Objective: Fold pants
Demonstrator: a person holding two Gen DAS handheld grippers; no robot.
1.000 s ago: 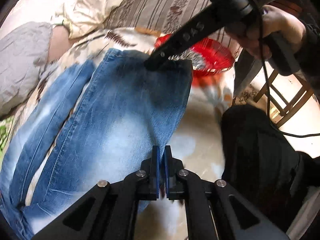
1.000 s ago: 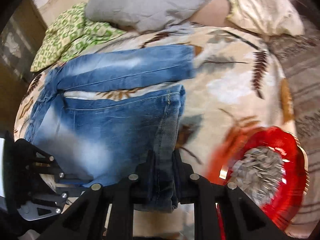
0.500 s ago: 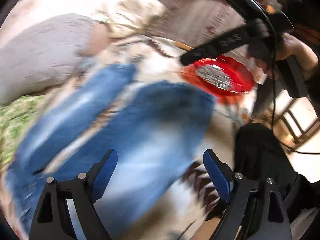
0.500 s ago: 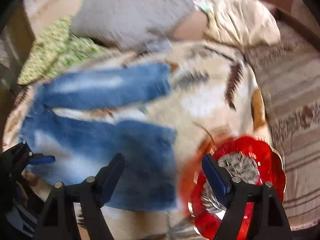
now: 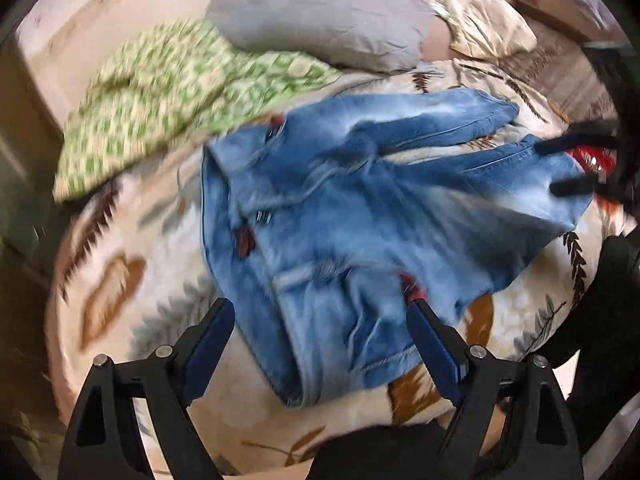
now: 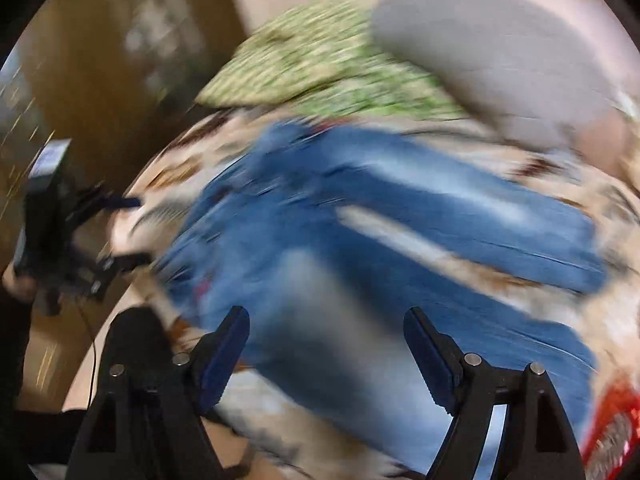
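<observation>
Blue jeans (image 5: 360, 216) lie spread on a leaf-patterned blanket (image 5: 132, 264), waist at the left, both legs running right. My left gripper (image 5: 320, 340) is open and empty, just above the waist's near edge. My right gripper (image 6: 326, 344) is open and empty over the near leg of the jeans (image 6: 360, 264). The right gripper also shows in the left wrist view (image 5: 568, 168) at the leg hems. The left gripper shows in the right wrist view (image 6: 128, 228) at the waist end. Both views are motion-blurred.
A grey pillow (image 5: 320, 12) and a green patterned cloth (image 5: 160, 92) lie at the back. A cream cushion (image 5: 488, 28) sits at the back right. A red bowl (image 6: 612, 432) stands by the leg hems. The person's dark clothing (image 5: 600, 300) is at the right.
Both grippers were shut on the near leg's edge one second ago. They have let go, opened wide and swung left towards the waist end. The jeans lie flat.
</observation>
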